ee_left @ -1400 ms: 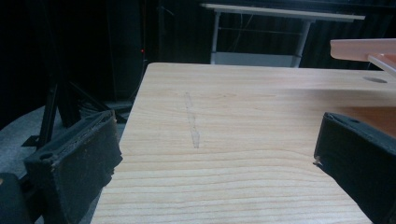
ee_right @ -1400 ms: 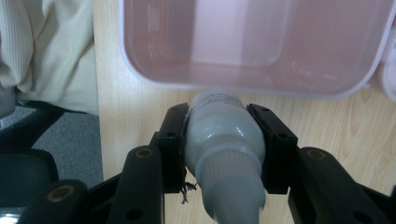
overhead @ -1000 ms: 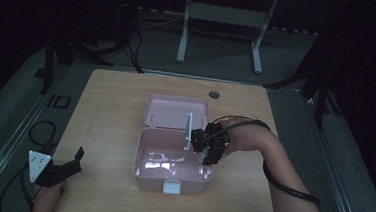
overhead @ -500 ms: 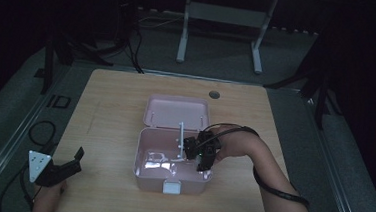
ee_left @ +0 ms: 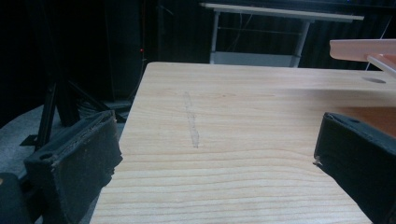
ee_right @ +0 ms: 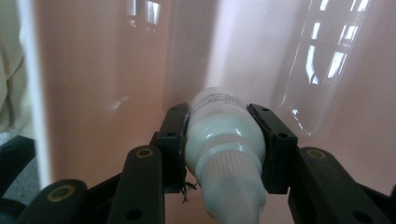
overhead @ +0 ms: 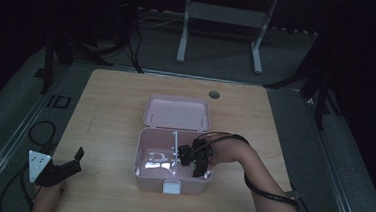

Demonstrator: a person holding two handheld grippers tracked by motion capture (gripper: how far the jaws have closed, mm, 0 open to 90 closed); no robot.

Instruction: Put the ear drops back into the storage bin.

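Pink box (overhead: pixel 171 177) on wooden table (overhead: pixel 110 110)

Bottle (ee_right: pixel 224 140) nozzle tip cut off below.

Dim recording studio or lab, lone wooden table (overhead: pixel 120 111) on grey carpeted floor (overhead: pixel 36 95), black stands (overhead: pixel 54 51), trailing cables (overhead: pixel 36 130), metal-legged bench (overhead: pixel 222 18) behind

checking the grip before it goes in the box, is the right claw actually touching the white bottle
Touching. In the right gripper view both pads of the right claw press flat against the sides of the white bottle, with no gap on either side.
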